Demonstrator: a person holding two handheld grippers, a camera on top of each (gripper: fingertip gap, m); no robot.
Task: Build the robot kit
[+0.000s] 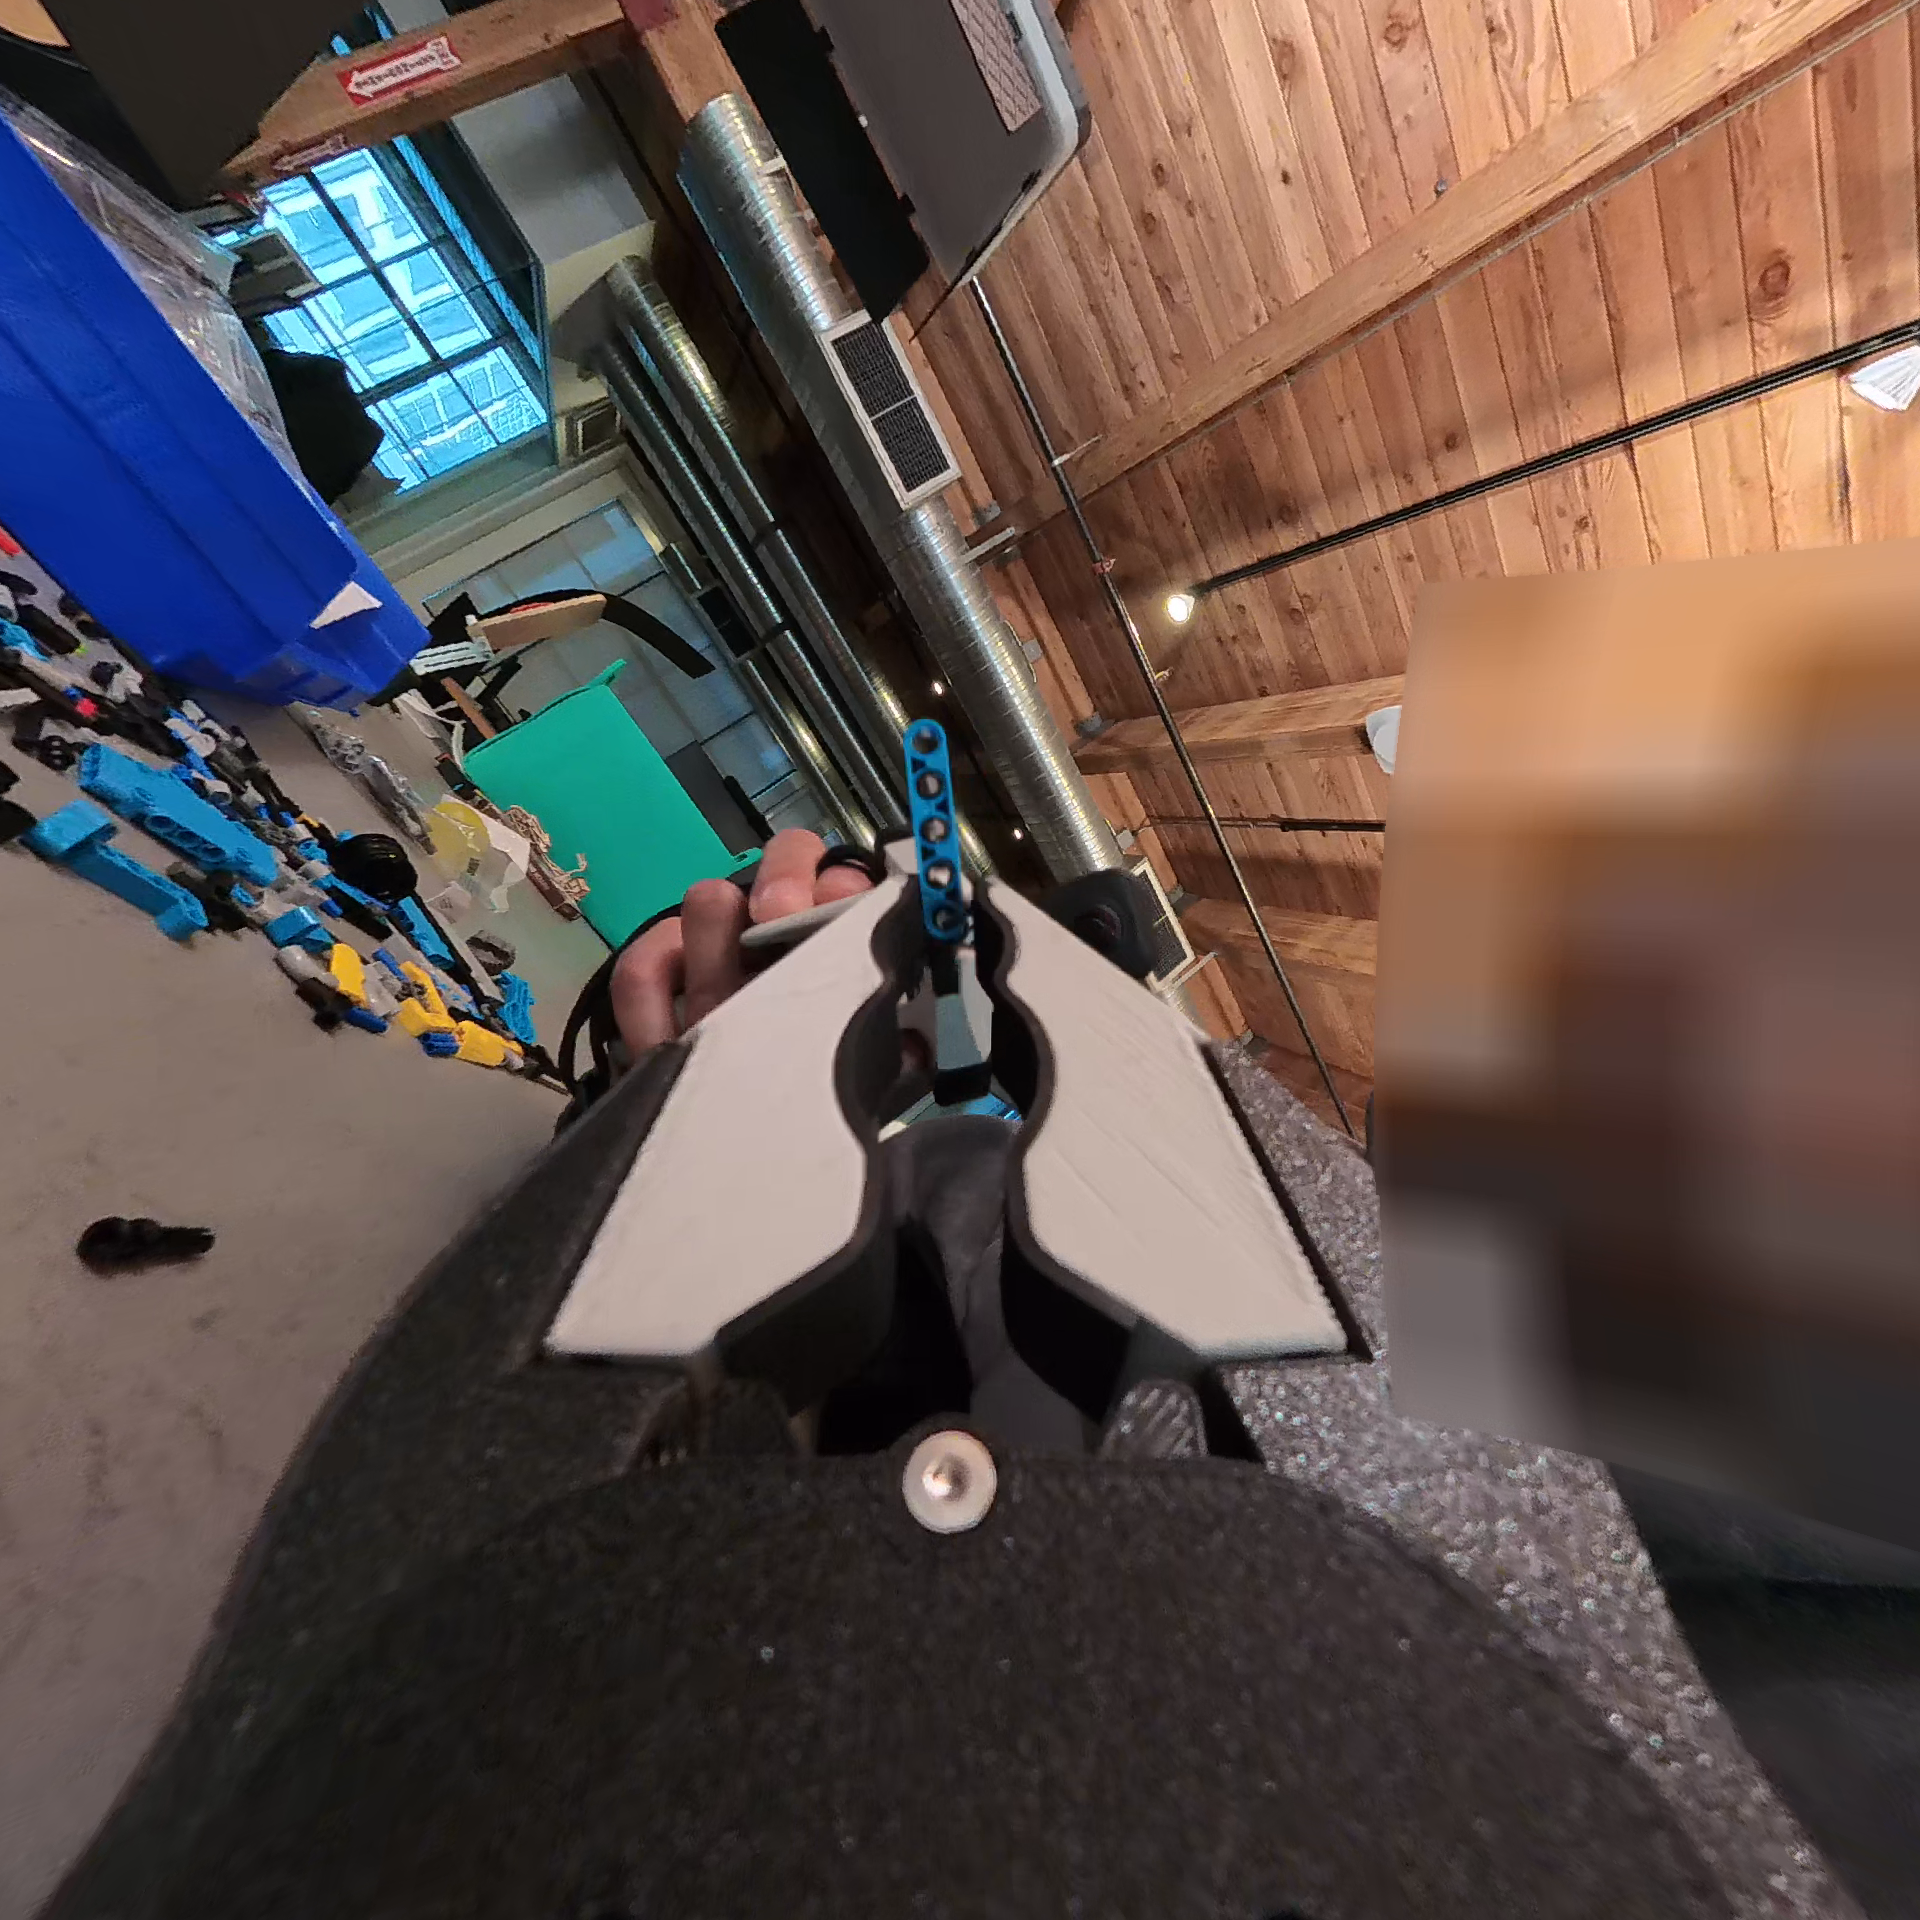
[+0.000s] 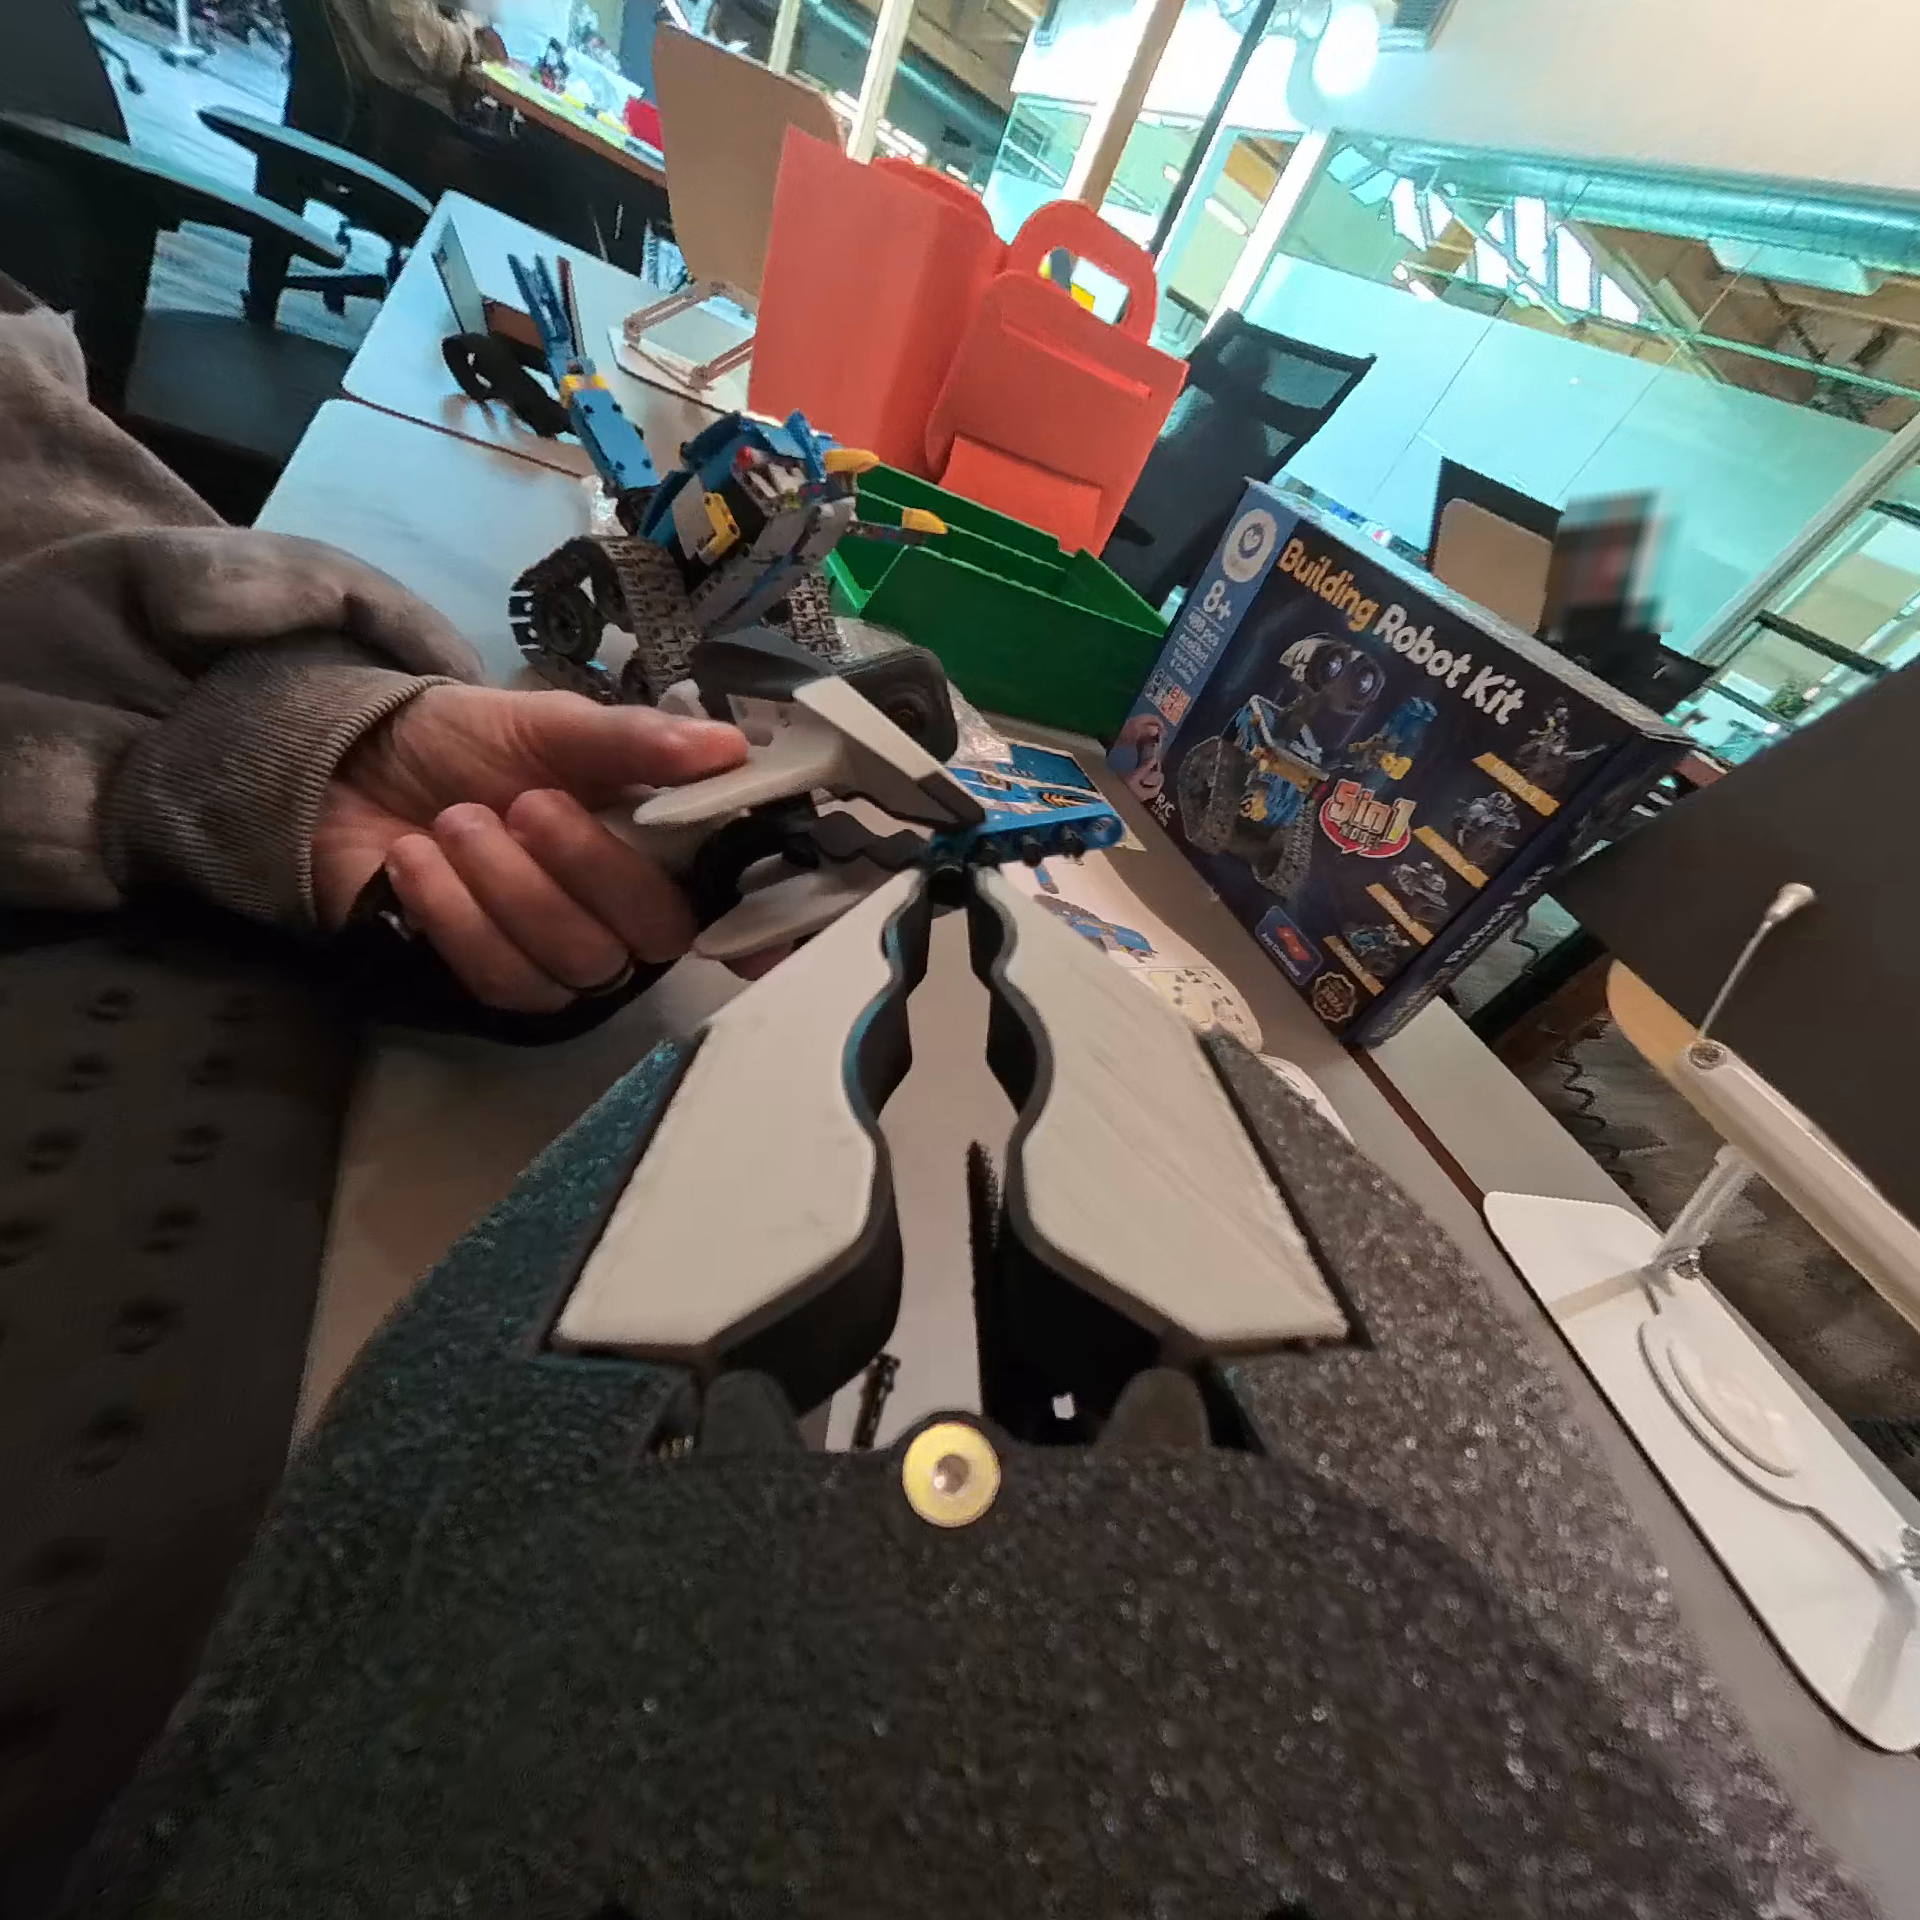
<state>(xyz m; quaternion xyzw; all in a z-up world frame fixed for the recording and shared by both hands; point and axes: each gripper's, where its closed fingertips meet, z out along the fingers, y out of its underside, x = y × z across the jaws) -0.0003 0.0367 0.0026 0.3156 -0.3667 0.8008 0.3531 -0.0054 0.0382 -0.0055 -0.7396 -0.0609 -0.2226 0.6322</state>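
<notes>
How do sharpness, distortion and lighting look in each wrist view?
Left wrist view: tilted, fisheye-bent; blue beam sharp, loose bricks softer, ceiling lamp flares. Right wrist view: kit box crisp, windows washed teal, tracked model slightly soft.

Right gripper (image 2: 948,881) tips nearly closed, pinching a small black pin on the blue beam (image 2: 1023,823). Left gripper (image 2: 961,805), held by a hand (image 2: 509,821) in a grey sleeve, clamps the same beam from the left. Behind, on the desk (image 2: 416,509): tracked toy robot (image 2: 691,566), green tray (image 2: 997,613), orange bag (image 2: 966,343). Kit box (image 2: 1392,758) stands near the right edge.
</notes>
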